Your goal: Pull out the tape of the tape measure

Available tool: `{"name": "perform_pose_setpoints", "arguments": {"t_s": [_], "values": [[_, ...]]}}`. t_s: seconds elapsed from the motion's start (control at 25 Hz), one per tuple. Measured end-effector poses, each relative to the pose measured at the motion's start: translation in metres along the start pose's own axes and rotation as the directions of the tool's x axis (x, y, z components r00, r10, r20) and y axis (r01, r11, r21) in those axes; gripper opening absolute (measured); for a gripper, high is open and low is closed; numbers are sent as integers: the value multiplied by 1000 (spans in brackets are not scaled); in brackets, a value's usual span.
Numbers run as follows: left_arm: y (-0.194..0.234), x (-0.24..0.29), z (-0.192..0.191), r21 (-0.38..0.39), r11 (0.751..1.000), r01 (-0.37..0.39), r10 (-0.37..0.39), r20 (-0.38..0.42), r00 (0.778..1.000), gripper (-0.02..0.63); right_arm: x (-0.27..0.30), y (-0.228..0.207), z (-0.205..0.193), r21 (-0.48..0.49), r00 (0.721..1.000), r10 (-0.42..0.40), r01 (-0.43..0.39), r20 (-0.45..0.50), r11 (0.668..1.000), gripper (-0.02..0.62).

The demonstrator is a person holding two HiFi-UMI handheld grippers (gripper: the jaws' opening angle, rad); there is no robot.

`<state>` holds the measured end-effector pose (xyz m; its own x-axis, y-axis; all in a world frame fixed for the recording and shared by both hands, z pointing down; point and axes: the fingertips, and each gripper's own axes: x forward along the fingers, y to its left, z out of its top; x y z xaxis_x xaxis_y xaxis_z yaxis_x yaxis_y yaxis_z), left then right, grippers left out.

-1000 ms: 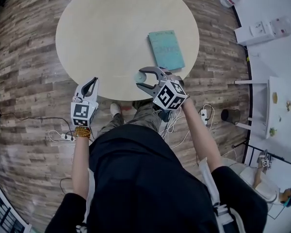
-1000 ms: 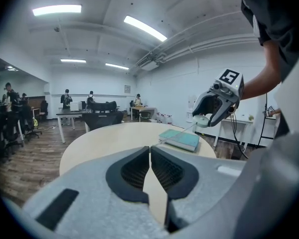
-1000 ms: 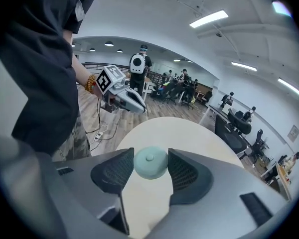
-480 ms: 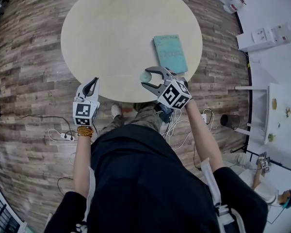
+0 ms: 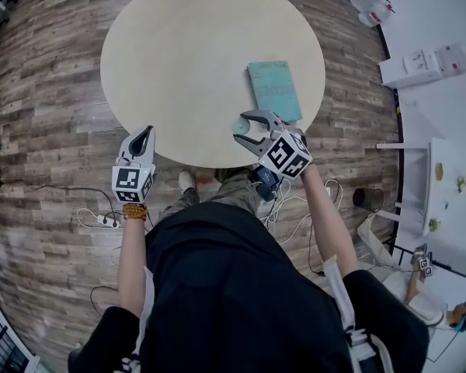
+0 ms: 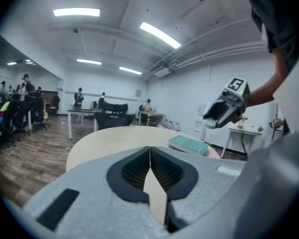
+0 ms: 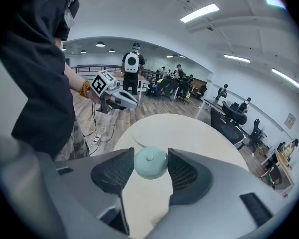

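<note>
"Tape measure (image 7: 150, 163), round, pale green: how held?"
"Right gripper (image 5: 244, 123) pads on both its sides, apparently pinching; at the table's (image 5: 179, 53) near edge, right of middle. Resting or lifted: unclear."
"Left gripper (image 6: 149, 149)?"
"Fingers pressed together, just closed the last bit, nothing between; outside the near edge, left of middle, well apart from the right."
"Other items?"
"One teal book (image 5: 274, 89), flat, near the right edge."

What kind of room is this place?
Most likely a big open office or workshop. Desks with black office chairs stand at the back, long strip lights run along the ceiling, and a round table stands on the wood-look floor.
</note>
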<state>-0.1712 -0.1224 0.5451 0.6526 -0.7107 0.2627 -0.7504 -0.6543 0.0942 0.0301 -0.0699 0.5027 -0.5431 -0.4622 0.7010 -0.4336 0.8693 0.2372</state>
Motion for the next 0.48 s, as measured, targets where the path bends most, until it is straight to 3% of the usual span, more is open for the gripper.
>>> {"name": "perform_pose_setpoints", "arguments": {"t_s": [0.08,0.2,0.32,0.48], "values": [[-29,5,7,81,989,121,-124,39,991,76,-1,2,10,10,1000,6,-6,25,1000,215],[-76,12,12,198,938,284,-296,35,955,136,-1,8,25,2,999,13,-14,51,1000,215],[-110,16,15,216,890,402,-418,32,908,177,-2,15,43,-9,997,24,-23,79,1000,215],[-132,14,18,205,851,483,-502,49,864,203,-3,25,56,-42,996,33,-30,84,999,215]]}}
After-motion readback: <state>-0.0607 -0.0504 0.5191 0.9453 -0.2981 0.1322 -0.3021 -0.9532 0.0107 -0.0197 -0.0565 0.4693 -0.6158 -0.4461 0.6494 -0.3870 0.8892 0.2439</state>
